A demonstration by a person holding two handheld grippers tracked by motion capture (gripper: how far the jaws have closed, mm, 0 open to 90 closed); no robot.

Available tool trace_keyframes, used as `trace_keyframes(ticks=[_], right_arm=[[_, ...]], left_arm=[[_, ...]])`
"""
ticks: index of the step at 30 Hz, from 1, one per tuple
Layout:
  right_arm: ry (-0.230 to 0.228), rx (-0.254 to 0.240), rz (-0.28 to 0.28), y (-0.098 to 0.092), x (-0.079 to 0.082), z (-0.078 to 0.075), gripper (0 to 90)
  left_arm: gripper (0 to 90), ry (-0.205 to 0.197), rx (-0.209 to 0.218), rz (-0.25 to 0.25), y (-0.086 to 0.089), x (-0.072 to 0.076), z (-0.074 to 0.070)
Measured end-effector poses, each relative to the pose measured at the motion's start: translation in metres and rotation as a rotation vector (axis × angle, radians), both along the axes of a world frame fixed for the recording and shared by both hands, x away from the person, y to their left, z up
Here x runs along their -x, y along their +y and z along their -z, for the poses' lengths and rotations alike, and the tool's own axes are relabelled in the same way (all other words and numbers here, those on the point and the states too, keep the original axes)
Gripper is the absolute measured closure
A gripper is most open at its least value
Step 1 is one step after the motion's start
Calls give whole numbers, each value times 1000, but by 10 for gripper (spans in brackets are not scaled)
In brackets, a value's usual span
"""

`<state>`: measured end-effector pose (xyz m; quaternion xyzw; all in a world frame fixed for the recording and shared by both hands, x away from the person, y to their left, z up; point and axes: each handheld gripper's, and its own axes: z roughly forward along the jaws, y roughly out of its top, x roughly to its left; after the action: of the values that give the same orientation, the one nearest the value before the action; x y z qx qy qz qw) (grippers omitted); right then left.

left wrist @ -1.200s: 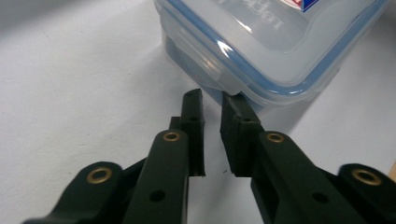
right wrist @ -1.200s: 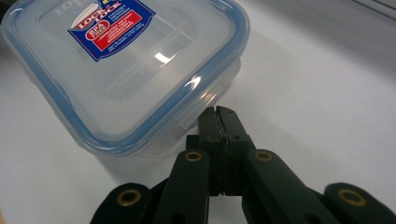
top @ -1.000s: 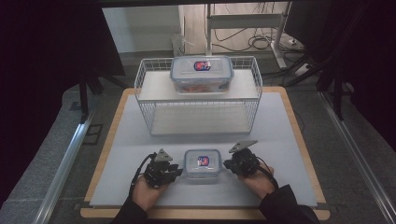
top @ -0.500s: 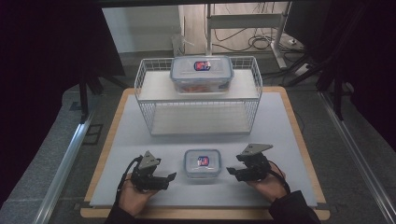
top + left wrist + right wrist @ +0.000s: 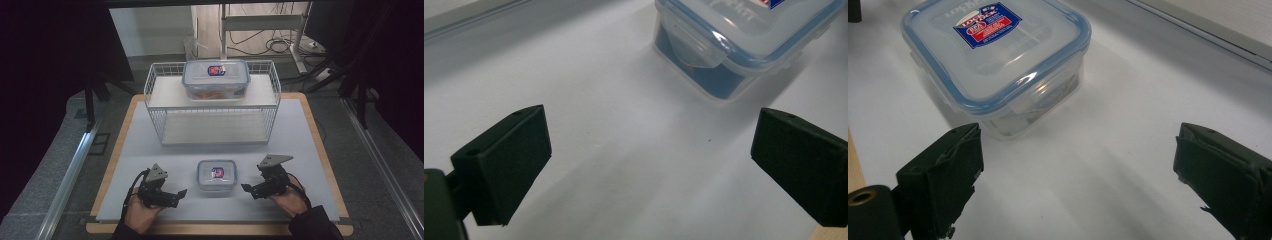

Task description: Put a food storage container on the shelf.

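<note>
While the small clear plastic box with the blue-rimmed lid sits near the front edge of the white board, both tongs, left gripper and right gripper, flank it about equally near, jaws just spread and empty.

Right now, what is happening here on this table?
A person holds a pair of tongs in each hand, one on each side of a small lidded container near the front of the white table. The left tongs and the right tongs have just been opening; both stand wide open with nothing between them, apart from the container. Behind, a larger container rests on top of a white wire rack.
</note>
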<state>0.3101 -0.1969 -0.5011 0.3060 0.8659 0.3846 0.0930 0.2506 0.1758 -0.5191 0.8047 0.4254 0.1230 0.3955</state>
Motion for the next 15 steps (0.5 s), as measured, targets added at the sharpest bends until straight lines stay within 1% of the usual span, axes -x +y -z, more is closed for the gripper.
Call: trace_keyframes(ticks=[4, 6, 9, 11, 13, 15], right_arm=[[4, -5, 4, 0, 0, -1, 51], [10, -15, 8, 0, 0, -2, 50], [-1, -12, -2, 1, -1, -3, 48], [10, -15, -2, 2, -2, -3, 48], [14, -17, -2, 4, -3, -3, 50], [13, -11, -1, 6, -3, -5, 51]], left_arm=[[25, -1, 3, 11, -1, -1, -1], [26, -3, 1, 27, -3, -1, -1], [27, -1, -2, 42, -6, -2, 0], [29, 2, -2, 42, -8, -4, -1], [29, 4, 10, 31, -10, -6, -3], [30, 2, 31, 24, -10, -8, -6]])
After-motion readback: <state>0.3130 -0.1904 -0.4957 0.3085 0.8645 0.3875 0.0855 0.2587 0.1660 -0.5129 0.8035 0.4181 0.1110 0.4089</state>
